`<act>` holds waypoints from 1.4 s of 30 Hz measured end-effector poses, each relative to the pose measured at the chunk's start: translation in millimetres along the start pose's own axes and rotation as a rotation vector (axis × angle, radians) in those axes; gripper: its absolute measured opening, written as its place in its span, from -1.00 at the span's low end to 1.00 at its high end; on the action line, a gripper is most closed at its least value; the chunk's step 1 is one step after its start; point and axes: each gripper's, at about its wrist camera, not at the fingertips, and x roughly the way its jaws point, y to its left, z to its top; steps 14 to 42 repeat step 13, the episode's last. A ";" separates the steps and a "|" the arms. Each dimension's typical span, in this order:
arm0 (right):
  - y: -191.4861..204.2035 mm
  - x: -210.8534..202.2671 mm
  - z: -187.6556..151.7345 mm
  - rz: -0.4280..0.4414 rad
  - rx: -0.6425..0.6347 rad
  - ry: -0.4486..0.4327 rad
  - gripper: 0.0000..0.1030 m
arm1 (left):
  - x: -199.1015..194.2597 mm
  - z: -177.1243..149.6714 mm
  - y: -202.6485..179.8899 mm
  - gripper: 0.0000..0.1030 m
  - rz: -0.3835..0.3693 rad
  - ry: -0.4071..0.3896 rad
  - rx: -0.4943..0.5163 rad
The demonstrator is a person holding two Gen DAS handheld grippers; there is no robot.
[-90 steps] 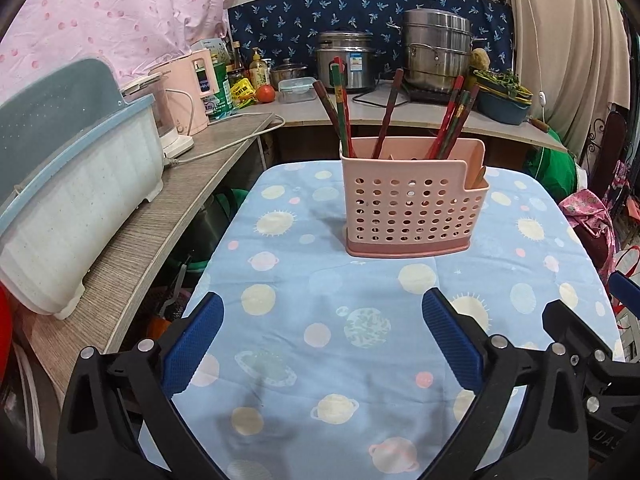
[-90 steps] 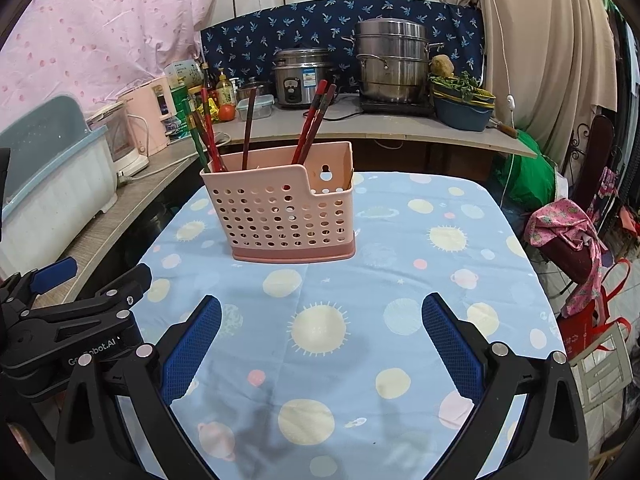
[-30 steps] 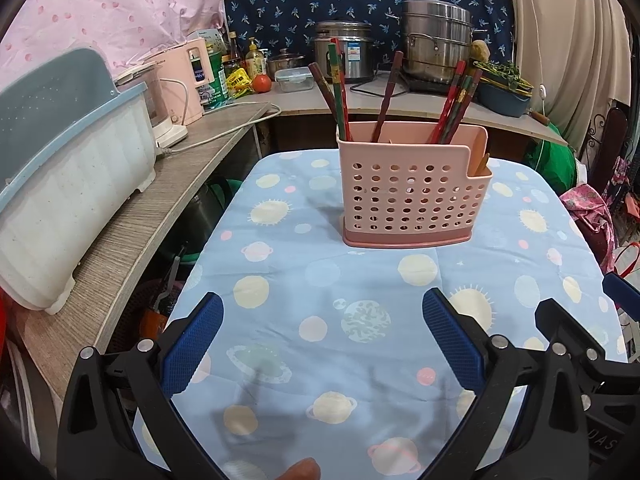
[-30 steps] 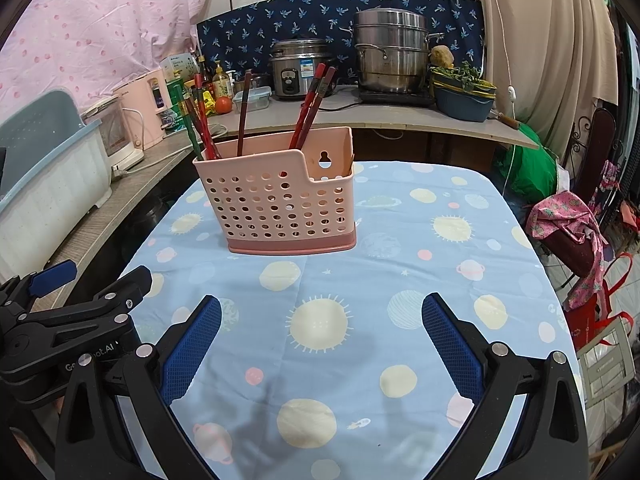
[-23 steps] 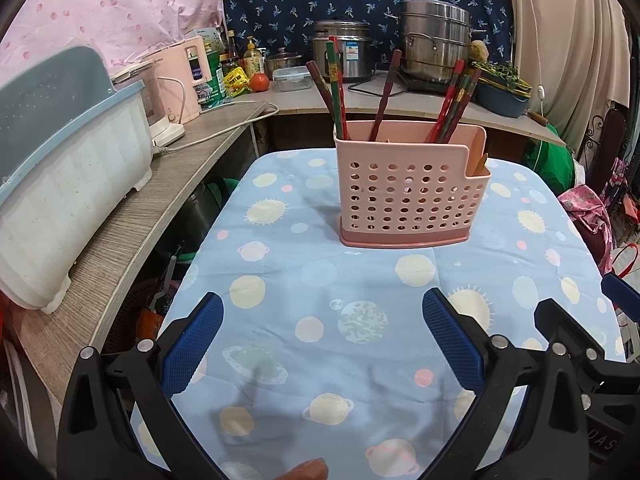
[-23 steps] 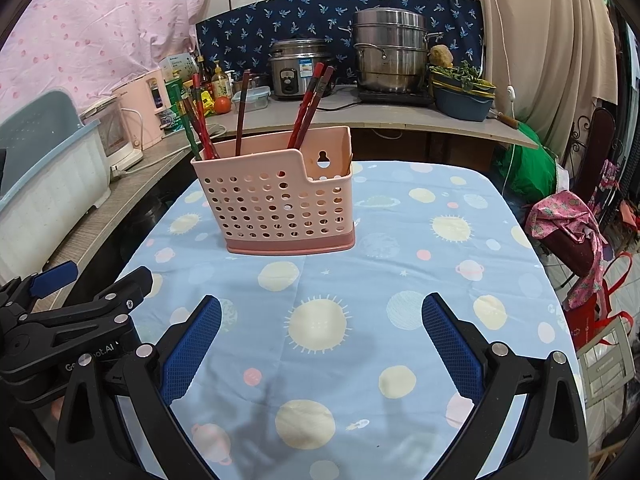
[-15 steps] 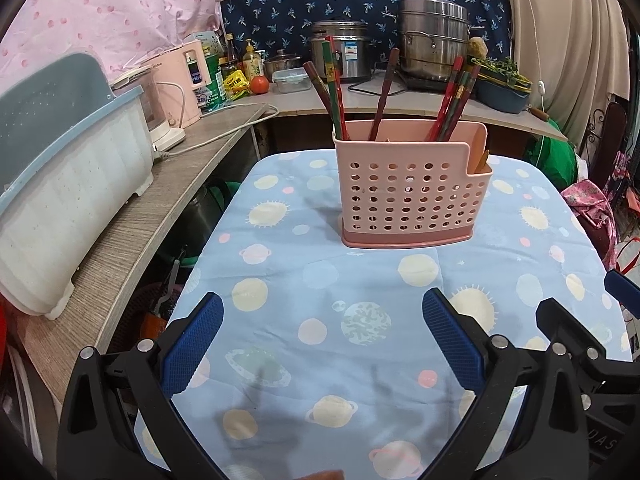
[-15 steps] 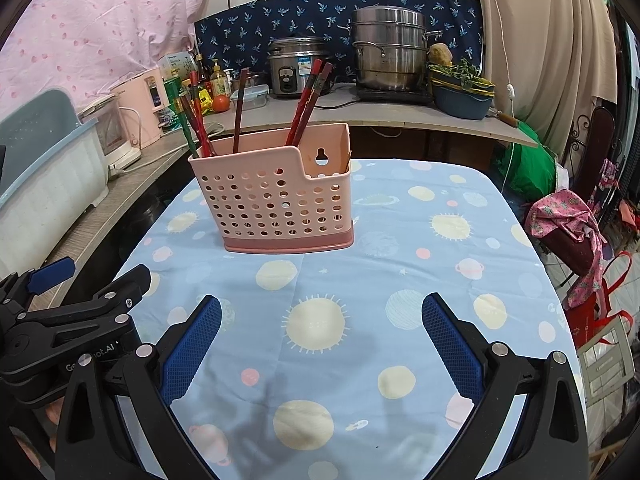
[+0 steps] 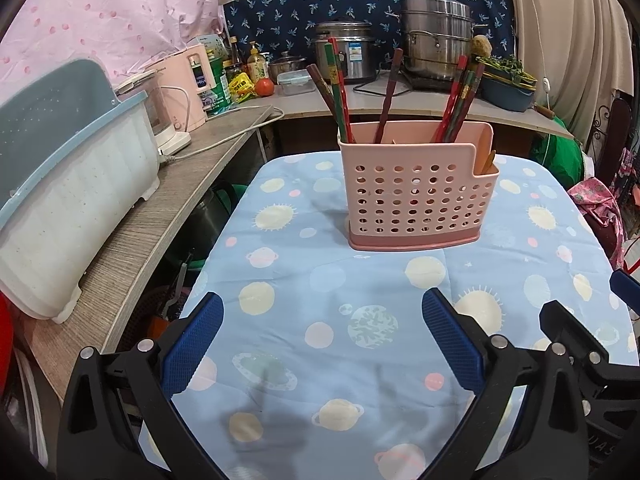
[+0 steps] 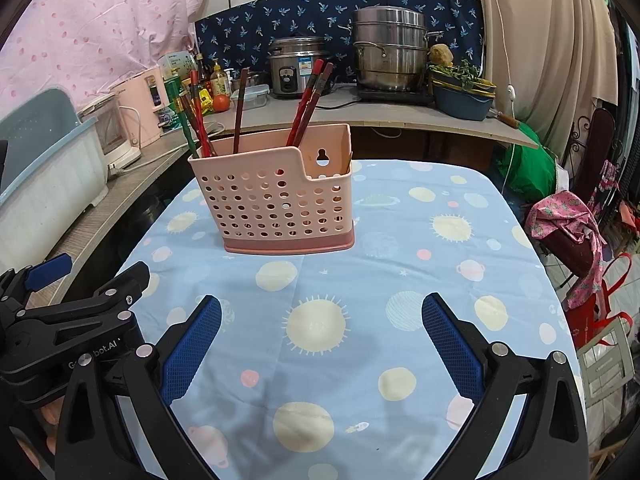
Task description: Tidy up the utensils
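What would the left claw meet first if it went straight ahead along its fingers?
Probably the pink perforated plastic utensil basket; the open left claw points over bare planet-print blue tablecloth towards it, though depth is unclear.

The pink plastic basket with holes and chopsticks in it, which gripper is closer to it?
Hard to tell. The left gripper and right gripper both hover open, well short of the pink basket.

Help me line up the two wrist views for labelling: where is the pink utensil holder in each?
Left wrist: pink utensil holder sits right of centre, upper middle.
Right wrist: it sits left of centre, upper middle.
Shared landmark: the steel steamer pot on the counter behind.
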 end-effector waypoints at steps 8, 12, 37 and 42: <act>0.1 1.1 2.1 -0.003 -0.001 -0.001 0.89 | -1.6 0.8 -0.6 0.84 0.002 -0.004 0.007; -0.5 1.6 3.1 -0.003 0.003 -0.001 0.89 | -1.5 0.8 -0.3 0.85 -0.002 -0.005 0.004; -0.4 1.8 3.6 -0.004 0.004 0.000 0.89 | -1.4 0.7 0.1 0.85 -0.006 -0.004 0.002; -0.4 1.8 3.6 -0.004 0.004 0.000 0.89 | -1.4 0.7 0.1 0.85 -0.006 -0.004 0.002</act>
